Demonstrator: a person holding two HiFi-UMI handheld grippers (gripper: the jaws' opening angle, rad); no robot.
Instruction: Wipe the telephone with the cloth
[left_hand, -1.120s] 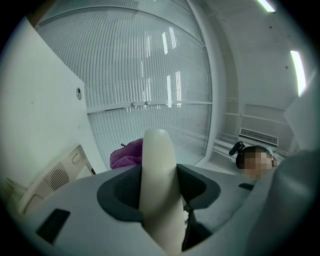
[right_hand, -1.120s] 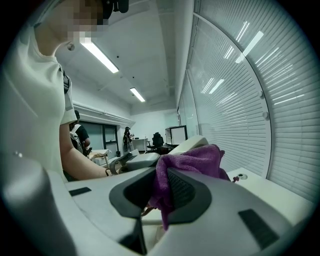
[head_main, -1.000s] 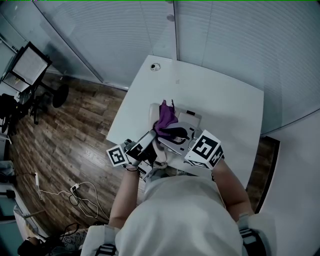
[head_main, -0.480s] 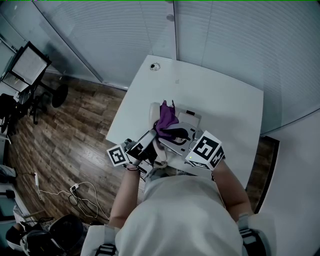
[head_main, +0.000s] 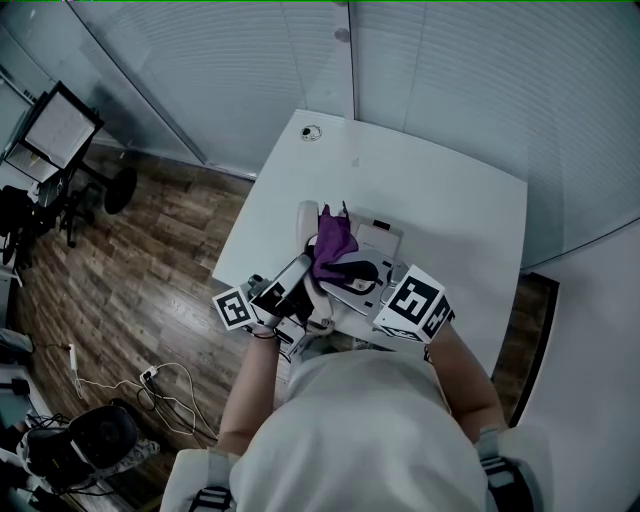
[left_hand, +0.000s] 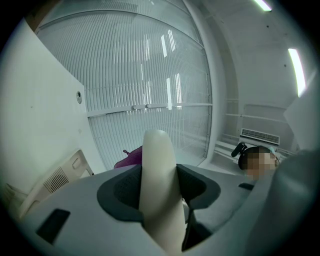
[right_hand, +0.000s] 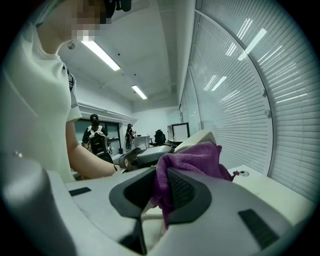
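I am looking down on a wooden floor (head_main: 130, 270) at the left and on a white table (head_main: 430, 190) that is standing against a wall of closed blinds (head_main: 230, 80). On the near part of the table the telephone (head_main: 388, 240) is sitting, a pale desk set. Its cream handset (left_hand: 157, 185) is lying along the left side of the telephone, with its rounded end pointing to the far side.

I am holding the handset with the left gripper (head_main: 300, 283). In the left gripper view both jaws are pressing on the handset from either side, and the rounded end is rising beyond them.

The purple cloth (right_hand: 189, 159) is bunched up and is resting against the handset, on its right side, over the telephone. The right gripper (head_main: 362, 273) is clamping this cloth. In the right gripper view a fold of the fabric is squeezed between the two jaws, and the rest is swelling out beyond them and touching the handset.

The two grippers are sitting just beside each other at the near edge of the table.
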